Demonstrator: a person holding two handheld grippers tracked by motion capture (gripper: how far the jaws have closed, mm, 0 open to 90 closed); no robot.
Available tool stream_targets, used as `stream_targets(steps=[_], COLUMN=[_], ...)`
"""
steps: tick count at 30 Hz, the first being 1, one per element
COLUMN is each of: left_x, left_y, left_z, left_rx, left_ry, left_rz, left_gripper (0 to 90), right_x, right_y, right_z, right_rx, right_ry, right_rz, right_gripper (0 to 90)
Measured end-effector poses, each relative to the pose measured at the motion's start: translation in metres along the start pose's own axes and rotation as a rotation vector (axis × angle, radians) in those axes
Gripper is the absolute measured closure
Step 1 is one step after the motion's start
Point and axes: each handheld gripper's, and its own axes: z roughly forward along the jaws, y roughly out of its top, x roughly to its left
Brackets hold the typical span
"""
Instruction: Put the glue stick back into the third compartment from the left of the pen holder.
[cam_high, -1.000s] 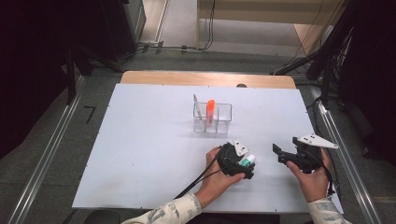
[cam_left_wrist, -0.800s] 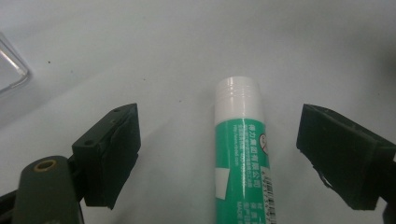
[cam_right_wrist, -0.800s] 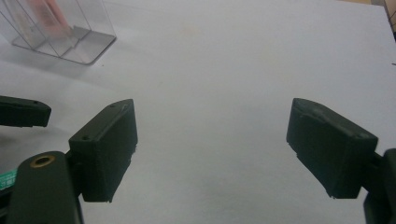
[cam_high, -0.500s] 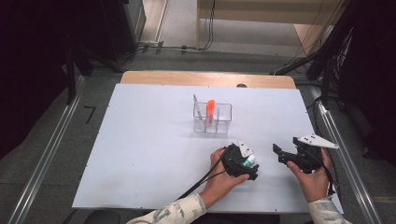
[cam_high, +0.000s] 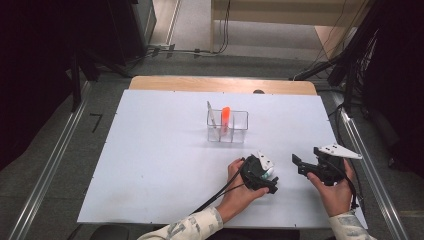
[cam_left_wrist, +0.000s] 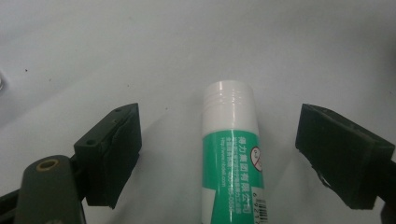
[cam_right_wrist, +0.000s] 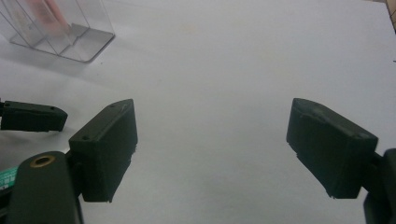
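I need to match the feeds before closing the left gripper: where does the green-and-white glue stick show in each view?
High view: glue stick lower centre-right, under the left gripper.
Left gripper view: glue stick centre, lying on the table between the open jaws, cap pointing away.
Right gripper view: a green sliver at the left edge, likely the same stick.
Shared landmark: the clear organizer links the high and right gripper views.

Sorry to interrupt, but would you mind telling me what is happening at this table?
A person holds a two-jaw gripper in each hand. The left gripper is open, its jaws either side of a green-and-white glue stick lying on the white table. The right gripper hovers open nearby. A clear plastic organiser holds an orange marker.
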Motion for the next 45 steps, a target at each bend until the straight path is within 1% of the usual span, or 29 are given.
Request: stream_targets(steps=[4, 7, 11, 15, 17, 19, 23, 29, 34, 39, 40, 45], left_x=[-0.002, -0.003, -0.004, -0.005, -0.006, -0.006, -0.009, -0.009, -0.010, -0.012, -0.012, -0.012], left_y=[0.000, 0.000, 0.001, 0.001, 0.001, 0.001, 0.001, 0.001, 0.001, 0.001, 0.001, 0.000], left_z=[0.001, 0.001, 0.002, 0.003, 0.003, 0.002, 0.002, 0.002, 0.002, 0.002, 0.002, 0.002], left_rx=[0.004, 0.014, 0.018, 0.025, 0.021, 0.023, 0.014, 0.012, 0.003, 0.000, 0.001, -0.003], left_ry=[0.018, 0.030, 0.037, 0.042, 0.040, 0.039, 0.032, 0.029, 0.030, 0.023, 0.023, 0.019], left_rz=[0.017, 0.028, 0.030, 0.041, 0.039, 0.047, 0.050, 0.045, 0.040, 0.051, 0.056, 0.053], left_gripper=[19.6, 20.8, 22.3, 23.4, 25.0, 27.0, 33.6, 37.1, 44.9, 52.0, 53.3, 57.7], right_x=[0.000, 0.000, 0.000, 0.000, 0.000, 0.000, 0.000, 0.000, 0.000, 0.000, 0.000, 0.000], right_y=[0.000, 0.000, 0.000, 0.000, 0.000, -0.001, -0.001, -0.001, -0.001, -0.001, -0.001, -0.001], right_z=[0.001, 0.001, 0.001, 0.001, 0.001, 0.002, 0.002, 0.002, 0.002, 0.002, 0.002, 0.002], right_rx=[0.004, 0.005, 0.007, 0.009, 0.010, 0.011, 0.012, 0.011, 0.012, 0.011, 0.012, 0.013], right_ry=[-0.001, 0.000, -0.002, 0.000, 0.000, 0.002, 0.001, 0.003, 0.003, 0.004, 0.004, 0.003], right_rz=[0.001, 0.001, 0.003, 0.002, 0.002, 0.001, 0.002, -0.002, -0.001, -0.002, -0.002, -0.002], right_gripper=[15.3, 15.3, 15.3, 15.3, 15.3, 15.3, 15.3, 15.3, 15.3, 15.3, 15.3, 15.3])
